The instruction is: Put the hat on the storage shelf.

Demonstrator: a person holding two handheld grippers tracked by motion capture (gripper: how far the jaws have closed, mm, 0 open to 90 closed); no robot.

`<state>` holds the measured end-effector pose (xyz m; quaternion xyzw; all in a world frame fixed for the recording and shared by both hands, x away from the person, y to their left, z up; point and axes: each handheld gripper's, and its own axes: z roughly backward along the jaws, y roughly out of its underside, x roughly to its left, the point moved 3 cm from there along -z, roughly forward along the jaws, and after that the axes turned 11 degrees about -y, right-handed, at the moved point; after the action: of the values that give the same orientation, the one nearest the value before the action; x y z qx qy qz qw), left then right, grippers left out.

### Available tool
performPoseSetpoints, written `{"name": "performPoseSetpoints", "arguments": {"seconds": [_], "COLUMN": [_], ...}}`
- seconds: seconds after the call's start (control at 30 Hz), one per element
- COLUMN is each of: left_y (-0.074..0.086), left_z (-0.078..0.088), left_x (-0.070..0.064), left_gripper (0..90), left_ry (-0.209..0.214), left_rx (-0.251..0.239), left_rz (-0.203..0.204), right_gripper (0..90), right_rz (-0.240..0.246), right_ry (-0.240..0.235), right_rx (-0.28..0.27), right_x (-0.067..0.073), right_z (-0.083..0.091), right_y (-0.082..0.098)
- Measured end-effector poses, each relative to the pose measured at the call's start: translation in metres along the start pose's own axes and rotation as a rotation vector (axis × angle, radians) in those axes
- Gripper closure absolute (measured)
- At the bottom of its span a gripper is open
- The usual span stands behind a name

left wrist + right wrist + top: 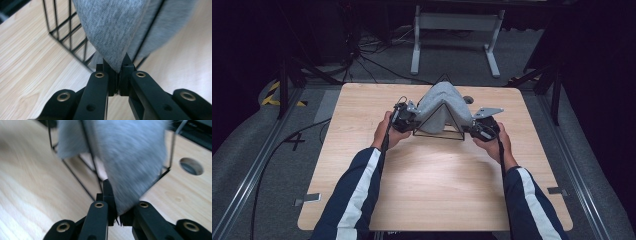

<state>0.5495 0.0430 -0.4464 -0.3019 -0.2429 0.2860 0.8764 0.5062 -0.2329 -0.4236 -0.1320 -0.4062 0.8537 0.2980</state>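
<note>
A grey cloth [439, 105] hangs draped over a black wire frame [438, 134], peaked at the top and falling down both slopes, and it sits directly between the two tongs. In the high view the left gripper [404, 116] meets the cloth's lower left edge and the right gripper [482, 125] meets its lower right edge, so the cloth spans the gap from one to the other, rising above both.

In the left gripper view the cloth [112, 30] comes down to a pointed corner that runs straight into the left gripper [117, 72]; its jaws are pressed together on that corner, pinching the fabric. The wire frame [67, 37] stands just beyond and to the left of the jaws, its bars resting on the table [30, 65].

In the right gripper view, which is blurred, the cloth [130, 157] likewise descends into the right gripper [116, 202], whose jaws are closed narrow on the lower edge of the fabric. The frame's thin wires [82, 182] pass just ahead of the jaws, and a round hole [191, 166] in the wooden table [30, 190] lies farther off to the right of them
</note>
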Motion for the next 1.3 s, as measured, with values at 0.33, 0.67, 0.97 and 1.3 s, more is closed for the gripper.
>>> {"name": "performPoseSetpoints", "arguments": {"seconds": [0.33, 0.67, 0.97, 1.3], "left_y": [0.016, 0.025, 0.036, 0.065], "left_z": [-0.018, -0.014, 0.018, 0.068], "left_x": [0.002, 0.005, 0.016, 0.016], "left_gripper": [87.4, 86.7, 81.4, 81.0], "left_ry": [-0.017, 0.014, -0.004, 0.01], "left_rx": [0.101, 0.088, 0.056, 0.006], "left_rz": [-0.038, -0.003, -0.037, -0.082], "right_gripper": [87.7, 86.9, 77.7, 77.2], "right_rz": [0.001, -0.08, -0.038, 0.04], "right_ry": [0.011, 0.018, 0.047, 0.02], "right_rx": [0.076, 0.102, 0.095, 0.092], "right_x": [-0.007, -0.024, -0.017, 0.003], "right_z": [-0.005, -0.011, 0.005, 0.04], "right_y": [0.011, 0.036, 0.031, 0.034]}}
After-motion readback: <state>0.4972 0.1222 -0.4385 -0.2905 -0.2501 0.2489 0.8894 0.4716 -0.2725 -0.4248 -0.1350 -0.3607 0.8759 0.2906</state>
